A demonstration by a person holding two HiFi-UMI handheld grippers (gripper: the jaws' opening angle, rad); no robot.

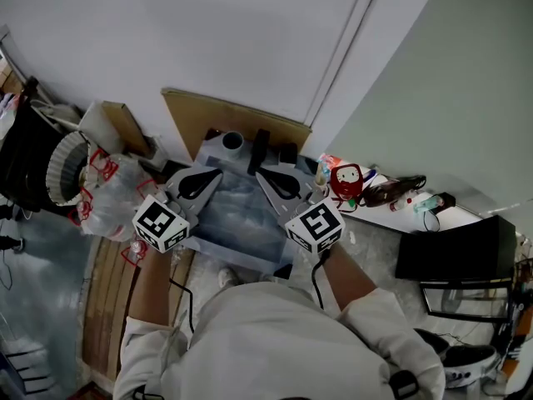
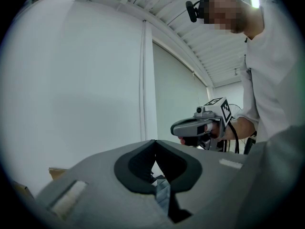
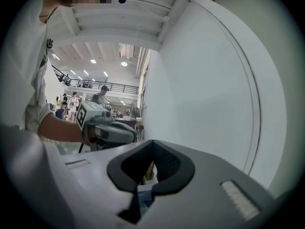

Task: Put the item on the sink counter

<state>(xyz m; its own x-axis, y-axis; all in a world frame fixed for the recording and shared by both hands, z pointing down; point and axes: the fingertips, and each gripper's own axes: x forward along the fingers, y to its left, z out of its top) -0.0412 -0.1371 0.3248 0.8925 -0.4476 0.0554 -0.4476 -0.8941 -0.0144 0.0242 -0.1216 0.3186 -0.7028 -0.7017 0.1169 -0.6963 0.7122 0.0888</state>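
**Sink counter** [image 1: 240, 215] — one, grey-blue steel, directly below your two grippers, with its far edge toward the white wall. Which object is the item meant for it cannot be told.

**On its far edge:** one pale cylinder [image 1: 232, 141], open at the top. Beside it are two black objects [image 1: 260, 150], kind unclear.

**Left gripper** [image 1: 218, 172] — one. Its jaws are pressed together at the tips with nothing between them. It has one marker cube, patterned in black-and-white squares, no letters.

**Right gripper** [image 1: 259, 174] — one. Its jaws are closed the same way and empty, and it has one marker cube. You hold the pair side by side over the counter, tips near each other but apart.

**Behind the counter:** one cardboard sheet [image 1: 237, 115] leaning on the wall.

**To its left:** clear plastic bags [image 1: 108, 186] with red print, too small to read.

**To its right:** one red object [image 1: 346, 180] with a white face.
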